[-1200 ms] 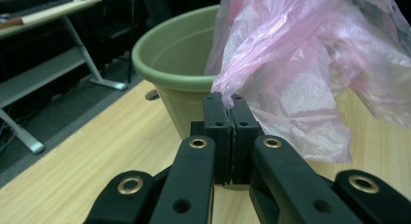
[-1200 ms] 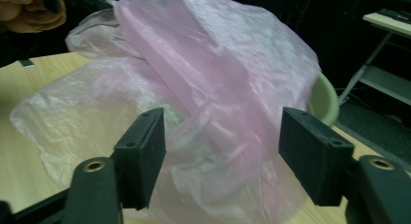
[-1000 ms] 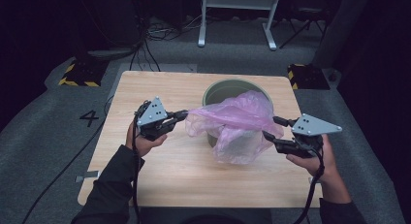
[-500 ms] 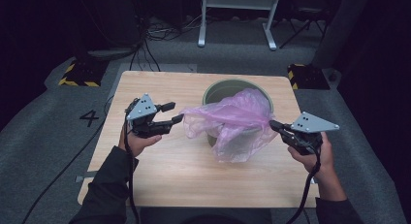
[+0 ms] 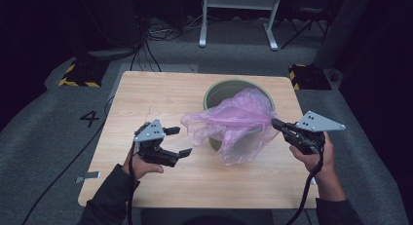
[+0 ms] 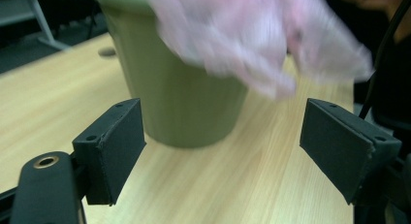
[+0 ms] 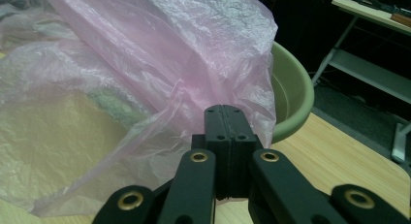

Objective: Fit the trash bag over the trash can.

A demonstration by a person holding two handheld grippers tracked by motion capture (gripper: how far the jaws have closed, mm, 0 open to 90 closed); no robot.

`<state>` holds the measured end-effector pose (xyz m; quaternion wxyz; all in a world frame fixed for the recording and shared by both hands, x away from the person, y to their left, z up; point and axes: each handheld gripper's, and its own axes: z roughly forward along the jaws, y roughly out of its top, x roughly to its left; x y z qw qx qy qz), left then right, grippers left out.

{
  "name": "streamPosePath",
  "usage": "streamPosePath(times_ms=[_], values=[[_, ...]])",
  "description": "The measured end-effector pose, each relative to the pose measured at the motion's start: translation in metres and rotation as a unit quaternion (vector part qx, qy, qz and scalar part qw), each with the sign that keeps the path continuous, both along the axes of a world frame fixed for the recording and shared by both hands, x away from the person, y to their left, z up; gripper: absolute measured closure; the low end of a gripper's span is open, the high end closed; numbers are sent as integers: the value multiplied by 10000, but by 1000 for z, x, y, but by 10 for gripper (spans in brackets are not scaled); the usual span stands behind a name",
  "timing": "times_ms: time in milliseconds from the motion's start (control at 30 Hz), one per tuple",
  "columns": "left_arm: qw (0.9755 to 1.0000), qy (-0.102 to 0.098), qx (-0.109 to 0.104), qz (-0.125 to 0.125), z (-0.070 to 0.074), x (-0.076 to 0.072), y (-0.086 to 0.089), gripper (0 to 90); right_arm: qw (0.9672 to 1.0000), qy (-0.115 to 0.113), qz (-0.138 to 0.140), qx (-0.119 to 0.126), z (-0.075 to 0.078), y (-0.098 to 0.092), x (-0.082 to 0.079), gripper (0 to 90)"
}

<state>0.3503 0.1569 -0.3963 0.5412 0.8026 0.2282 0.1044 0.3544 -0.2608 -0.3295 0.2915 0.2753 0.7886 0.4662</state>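
A thin pink plastic bag (image 5: pixel 234 120) drapes over a green bin (image 5: pixel 229 86) on the wooden table (image 5: pixel 160 98). My right gripper (image 5: pixel 275 123) is shut on the bag's right edge; in the right gripper view the film (image 7: pixel 145 64) is pinched between the closed jaws (image 7: pixel 227 112), with the bin rim (image 7: pixel 293 93) behind. My left gripper (image 5: pixel 182 141) sits left of the bin, apart from the bag. Its jaws have just been opening and nothing is between them. In the left gripper view, the bin (image 6: pixel 184 103) and blurred bag (image 6: pixel 242 44) lie ahead of those jaws (image 6: pixel 223 146).
The bin stands towards the table's far right. Bare wood lies left of it and along the near edge (image 5: pixel 204 191). Grey floor surrounds the table, with cables (image 5: pixel 146 45) and a white metal frame (image 5: pixel 238 15) beyond it.
My left gripper has let go of the bag's left end, opened wide, and dropped down and towards the near left. The freed end now sags over the bin. My right hand has stayed put.
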Motion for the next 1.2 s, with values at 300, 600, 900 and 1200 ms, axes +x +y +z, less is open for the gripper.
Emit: streamPosePath(times_ms=[300, 600, 900, 1200], values=[[9976, 52, -669, 196, 8, 18, -19, 192, 9997, -85, 244, 18, -3, 5, -2, 900], [9935, -623, -716, 634, 16, 38, -12, 823, 9995, -109, 285, 29, -4, 1, -5, 897], [9926, -843, -485, 727, 17, 40, 7, 899, 9998, -26, 99, 193, -9, -13, -8, 900], [9886, -784, -274, 1254, 9, 44, 32, 899, 9989, 37, -349, 295, -18, -38, -7, 900]])
